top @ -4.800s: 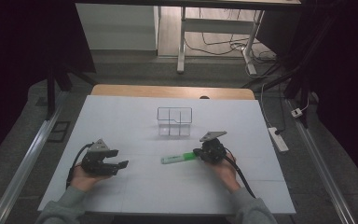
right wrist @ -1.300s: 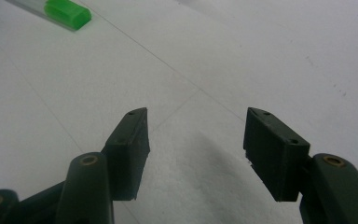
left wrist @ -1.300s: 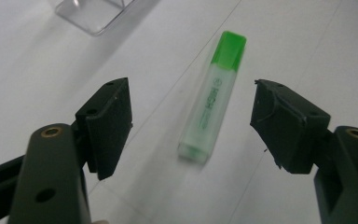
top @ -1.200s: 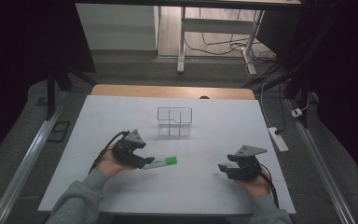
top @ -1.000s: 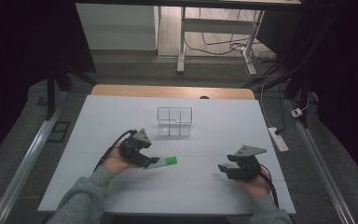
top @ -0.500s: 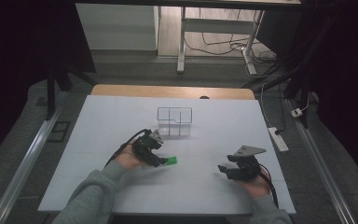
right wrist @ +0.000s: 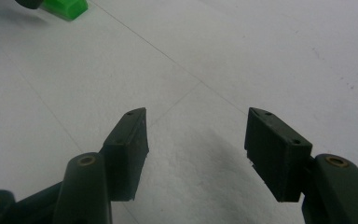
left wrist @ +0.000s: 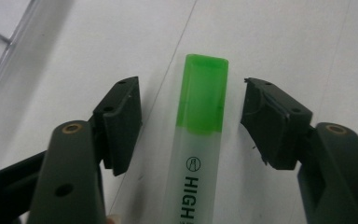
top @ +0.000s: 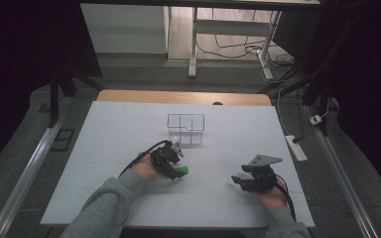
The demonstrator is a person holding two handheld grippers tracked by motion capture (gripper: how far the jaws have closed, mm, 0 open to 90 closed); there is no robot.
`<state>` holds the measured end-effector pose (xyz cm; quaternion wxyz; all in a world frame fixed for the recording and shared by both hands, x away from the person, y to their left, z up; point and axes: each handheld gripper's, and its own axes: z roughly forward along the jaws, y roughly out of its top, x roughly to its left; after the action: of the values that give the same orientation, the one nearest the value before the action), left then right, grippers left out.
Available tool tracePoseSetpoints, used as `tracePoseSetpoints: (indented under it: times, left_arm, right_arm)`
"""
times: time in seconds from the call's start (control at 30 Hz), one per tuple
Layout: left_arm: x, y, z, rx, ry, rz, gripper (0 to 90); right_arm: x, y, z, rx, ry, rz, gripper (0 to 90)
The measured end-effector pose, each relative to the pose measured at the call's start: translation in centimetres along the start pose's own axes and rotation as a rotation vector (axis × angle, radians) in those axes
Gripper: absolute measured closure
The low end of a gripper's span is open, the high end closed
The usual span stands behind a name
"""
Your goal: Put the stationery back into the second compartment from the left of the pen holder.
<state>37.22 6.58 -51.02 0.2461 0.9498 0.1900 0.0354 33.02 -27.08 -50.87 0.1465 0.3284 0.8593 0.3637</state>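
Observation:
A highlighter with a green cap [left wrist: 204,98] and a pale barrel lies on the white table, its cap end [top: 181,171] poking out past my left gripper [top: 171,170]. In the left gripper view the pen lies between the two jaws of my left gripper [left wrist: 192,122]; the jaws have just been closing, and a gap remains on each side, so the pads do not touch it. My right gripper [top: 238,181] rests near the front right of the table, open, with nothing between its jaws [right wrist: 196,149]. The green cap [right wrist: 66,8] shows at the top left of the right gripper view.
A clear plastic divided box [top: 185,125] stands on the table behind the left gripper. The white tabletop [top: 258,134] spreads around both hands. A power strip [top: 295,147] lies on the floor off the right edge.
My left hand has slid right and a little down over the highlighter, so the barrel is now covered and its cap sticks out. The right gripper has stayed put.

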Motion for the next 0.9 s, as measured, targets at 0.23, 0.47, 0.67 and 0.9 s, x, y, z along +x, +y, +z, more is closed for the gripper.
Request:
tracePoseSetpoints:
  times: [0.23,0.47,0.67,0.9]
  left_arm:
    - [-0.28,0.05,0.51,0.023,-0.001,0.034,50.0]
    - [-0.41,0.06,0.51,0.017,-0.015,0.061,64.5]
    - [-0.65,0.02,0.49,0.012,-0.005,0.077,66.5]
    - [-0.51,-0.12,-0.42,-0.023,0.003,0.057,66.6]
  right_arm:
    - [-0.08,-0.01,0.02,0.001,-0.003,0.003,38.7]
    - [-0.08,0.01,0.07,0.007,-0.003,-0.001,38.6]
    - [-0.06,0.00,0.08,0.008,-0.003,-0.002,38.7]
    - [-0.12,-0.02,-0.01,0.007,-0.004,0.002,38.7]
